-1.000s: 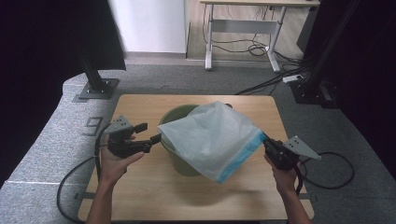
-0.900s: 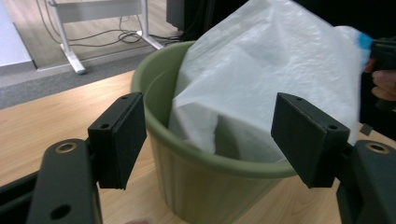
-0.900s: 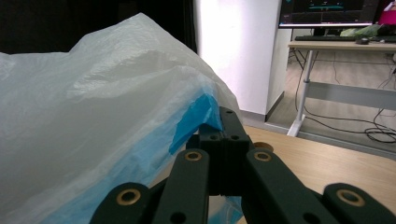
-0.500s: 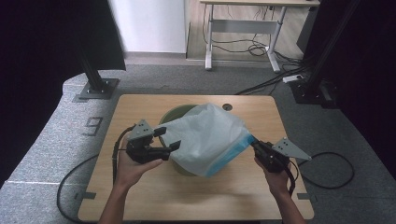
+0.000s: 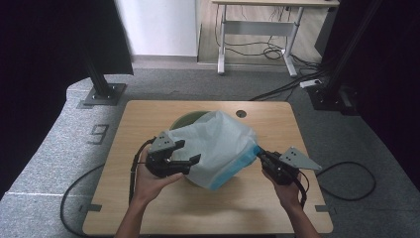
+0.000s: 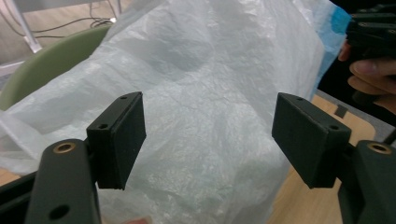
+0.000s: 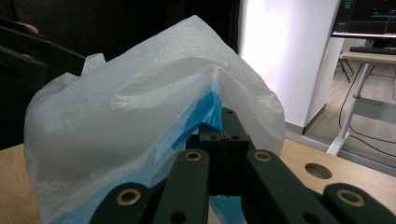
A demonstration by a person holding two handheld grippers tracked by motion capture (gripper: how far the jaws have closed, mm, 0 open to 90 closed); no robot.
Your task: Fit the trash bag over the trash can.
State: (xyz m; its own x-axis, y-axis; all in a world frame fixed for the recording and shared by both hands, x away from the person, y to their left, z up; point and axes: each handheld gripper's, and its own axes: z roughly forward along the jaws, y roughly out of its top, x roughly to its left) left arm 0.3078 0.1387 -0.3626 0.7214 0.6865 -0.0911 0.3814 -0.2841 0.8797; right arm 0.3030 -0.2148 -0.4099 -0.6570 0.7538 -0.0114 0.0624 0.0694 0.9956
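Nearest the person's edge of the table (image 5: 148, 218), the two forearms enter from six o'clock in the high view, each hand carrying a gripper. The left gripper (image 5: 187, 152) sits at about eight o'clock from the table's centre, jaws wide apart and pointed toward three o'clock at the plastic bag (image 5: 218, 144). In the left gripper view the two black pads (image 6: 119, 135) stand well apart with the white film of the bag between and beyond them; neither pad presses on it, and whether the film brushes them cannot be told. The right gripper (image 5: 258, 153) sits at about four o'clock from centre, jaws closed tight on the bag's blue-edged corner; the right gripper view shows the closed jaws (image 7: 223, 135) with the blue strip pinched between them and the white film rising over and to the left. The bag therefore spans the gap between the two grippers, held at its three o'clock end and free at its nine o'clock end, draped over a green bowl (image 5: 185, 119) at mid-table. Farther off, toward twelve o'clock, a round hole (image 5: 241, 113) lies in the tabletop, and beyond the table stands a desk frame (image 5: 257, 29).
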